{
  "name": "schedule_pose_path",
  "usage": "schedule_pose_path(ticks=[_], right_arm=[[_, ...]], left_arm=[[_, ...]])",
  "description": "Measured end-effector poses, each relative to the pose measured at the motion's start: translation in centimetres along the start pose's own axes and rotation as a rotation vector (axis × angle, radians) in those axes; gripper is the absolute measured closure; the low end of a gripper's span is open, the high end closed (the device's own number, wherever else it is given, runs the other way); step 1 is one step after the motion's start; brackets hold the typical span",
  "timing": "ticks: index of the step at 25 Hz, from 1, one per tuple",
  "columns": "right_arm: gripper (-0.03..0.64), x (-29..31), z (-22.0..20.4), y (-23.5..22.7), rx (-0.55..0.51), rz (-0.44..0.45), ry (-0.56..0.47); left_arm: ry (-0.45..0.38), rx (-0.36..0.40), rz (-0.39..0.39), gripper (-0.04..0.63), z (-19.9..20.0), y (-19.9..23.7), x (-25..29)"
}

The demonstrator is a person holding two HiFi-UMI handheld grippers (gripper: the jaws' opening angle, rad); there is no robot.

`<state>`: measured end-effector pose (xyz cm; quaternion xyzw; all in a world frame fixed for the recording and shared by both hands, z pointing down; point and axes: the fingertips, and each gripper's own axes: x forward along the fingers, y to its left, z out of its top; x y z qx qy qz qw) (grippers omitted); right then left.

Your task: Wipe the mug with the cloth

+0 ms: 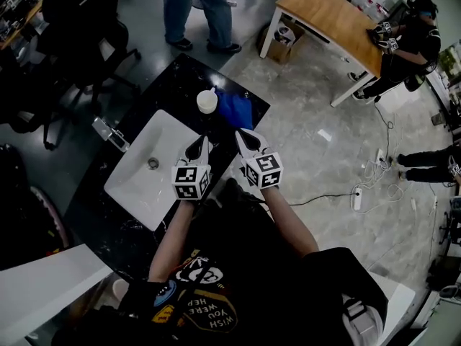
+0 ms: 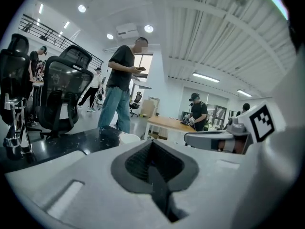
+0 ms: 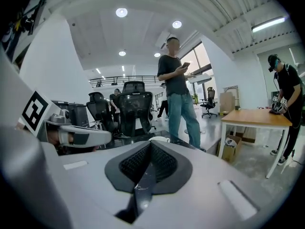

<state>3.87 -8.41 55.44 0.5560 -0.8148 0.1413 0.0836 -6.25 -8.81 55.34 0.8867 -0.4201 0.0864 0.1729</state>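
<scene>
A white mug stands on the black counter beyond the sink, and a blue cloth lies just right of it. Both grippers hover side by side short of them, empty. My left gripper is over the sink's far right corner, its jaws shut together. My right gripper is near the cloth's near edge, also shut with nothing between its pads. In the left gripper view the mug's rim peeks over the closed left gripper. The right gripper view shows the mug's rim just past the shut right gripper.
A white sink with a faucet is set into the counter at left. A person in jeans stands behind the counter, with black office chairs at left. A wooden table and a seated person are at right.
</scene>
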Motion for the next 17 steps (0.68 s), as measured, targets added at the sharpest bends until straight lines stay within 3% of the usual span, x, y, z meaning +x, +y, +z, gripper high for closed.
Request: schedule_pose_path(ticks=[17], right_arm=[[0.617,-0.7,0.2,2.5,-0.003,-0.041,-0.02]], left_arm=[[0.001,0.027,-0.07,0.592,0.3,-0.2,-0.7]])
